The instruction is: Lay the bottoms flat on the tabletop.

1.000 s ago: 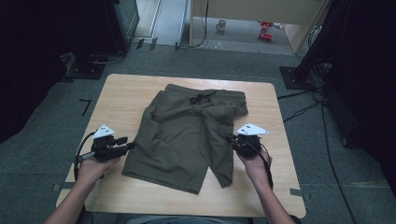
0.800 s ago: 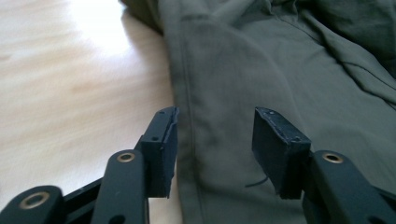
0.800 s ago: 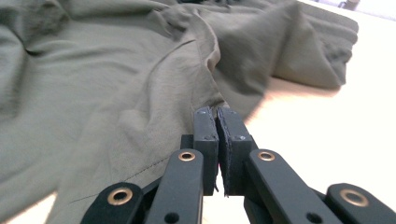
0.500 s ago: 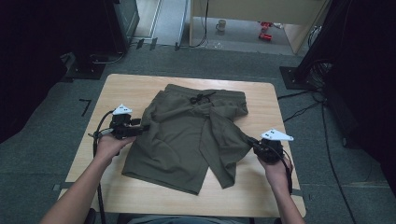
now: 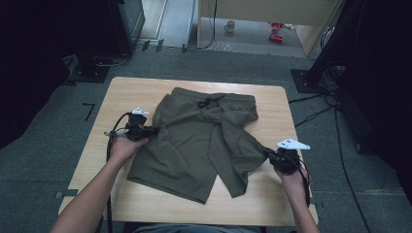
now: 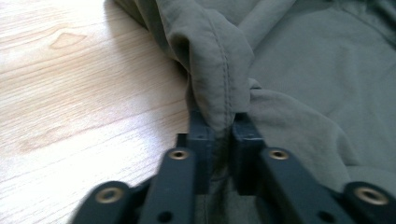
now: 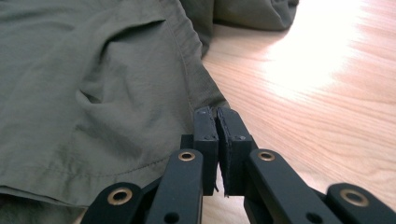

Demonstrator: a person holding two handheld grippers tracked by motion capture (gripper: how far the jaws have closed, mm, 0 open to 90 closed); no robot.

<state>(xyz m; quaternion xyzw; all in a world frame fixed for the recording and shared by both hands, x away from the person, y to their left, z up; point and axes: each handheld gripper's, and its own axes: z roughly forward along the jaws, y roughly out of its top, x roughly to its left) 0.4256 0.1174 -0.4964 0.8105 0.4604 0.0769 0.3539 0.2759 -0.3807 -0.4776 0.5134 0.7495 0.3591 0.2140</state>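
Olive shorts lie spread mid-desk, waistband far side. Left gripper fingers pinch a raised seam fold at the shorts' left edge. Right gripper fingers pressed together at the leg hem corner; cannot tell if cloth is caught.

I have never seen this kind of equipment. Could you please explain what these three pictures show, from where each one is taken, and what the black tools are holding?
No robot here: a person sits at a wooden table and holds a hand-held tool with two black jaws in each hand. The wide picture comes from a fixed camera above, looking down on the table. The two close pictures come from small cameras riding on the tools, looking along their jaws.

On the table lie olive green shorts, rumpled, with a dark drawstring at the waistband.

The left gripper pinches a seamed fold at the shorts' left edge; cloth sits between its jaws. The right gripper is at the shorts' right edge. Its jaws are pressed together, but I cannot tell whether they hold any cloth.
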